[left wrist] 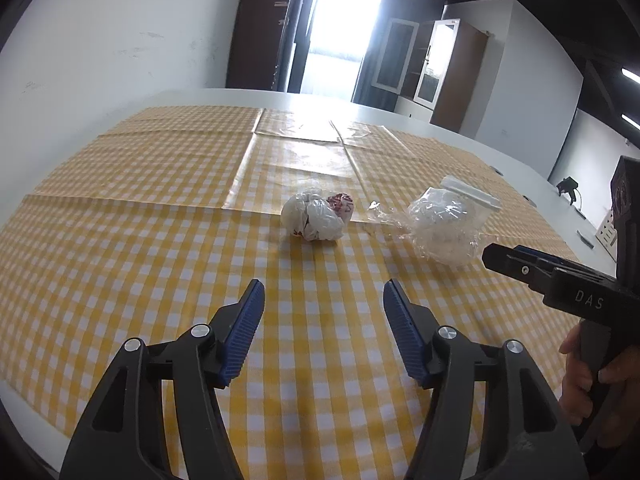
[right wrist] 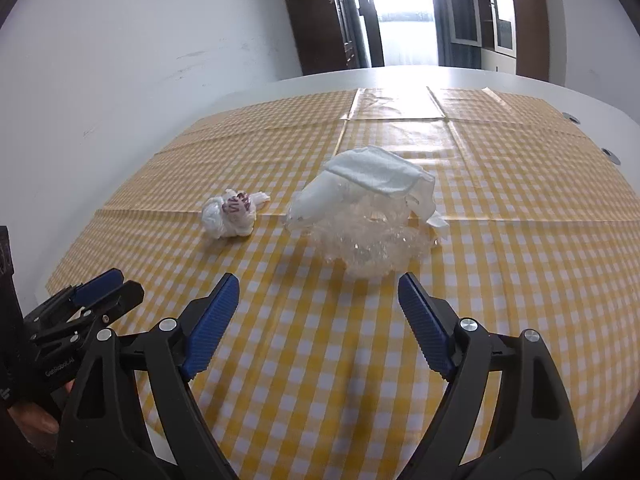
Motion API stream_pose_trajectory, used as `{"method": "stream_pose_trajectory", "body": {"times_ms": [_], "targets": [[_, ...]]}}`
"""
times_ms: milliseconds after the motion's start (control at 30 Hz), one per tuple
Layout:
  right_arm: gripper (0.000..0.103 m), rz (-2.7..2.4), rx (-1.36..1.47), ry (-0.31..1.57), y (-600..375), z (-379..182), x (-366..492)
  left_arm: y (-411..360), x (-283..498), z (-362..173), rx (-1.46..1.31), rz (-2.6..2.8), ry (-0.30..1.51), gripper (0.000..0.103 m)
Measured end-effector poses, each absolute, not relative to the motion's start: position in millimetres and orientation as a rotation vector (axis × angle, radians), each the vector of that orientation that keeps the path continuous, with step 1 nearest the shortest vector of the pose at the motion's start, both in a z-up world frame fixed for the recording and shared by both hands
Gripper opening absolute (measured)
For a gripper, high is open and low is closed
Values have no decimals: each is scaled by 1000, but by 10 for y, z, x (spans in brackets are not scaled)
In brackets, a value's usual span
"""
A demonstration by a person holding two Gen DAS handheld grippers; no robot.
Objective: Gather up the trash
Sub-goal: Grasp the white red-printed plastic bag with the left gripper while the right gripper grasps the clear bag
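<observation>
A scuffed white wall (left wrist: pixel 120 48) flanks a bright doorway (left wrist: pixel 340 32), with glass-fronted cabinets (left wrist: pixel 432 64) at the right.

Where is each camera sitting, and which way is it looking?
Left wrist view: sits on the left gripper, looking forward and down over the checked tablecloth; its own open fingers show, plus the right gripper and a hand.
Right wrist view: sits on the right gripper, facing the same way; its open fingers show, with the left gripper beside.
Both share the crumpled white bag and the clear plastic bundle.
</observation>
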State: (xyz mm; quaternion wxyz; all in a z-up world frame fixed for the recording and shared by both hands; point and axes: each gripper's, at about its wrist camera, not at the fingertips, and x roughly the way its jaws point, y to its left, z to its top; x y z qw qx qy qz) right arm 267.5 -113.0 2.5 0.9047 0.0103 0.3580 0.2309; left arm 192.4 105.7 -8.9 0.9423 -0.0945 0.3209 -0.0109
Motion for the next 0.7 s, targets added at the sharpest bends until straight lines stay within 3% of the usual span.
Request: {"method": "stream_pose_trajectory", "body": {"times_ms": [500,567,700], "targets": [[77,458,82,884,-954,-41,3449,1058,2684,-66,-112,-48,715,73],[73,454,84,896,-931,-42,3524,1044,2803,-73,-102,-57,728,75],[55,457,96,930,-898,-67,3663,1007,3010,-92,-88,-80,750,74]]}}
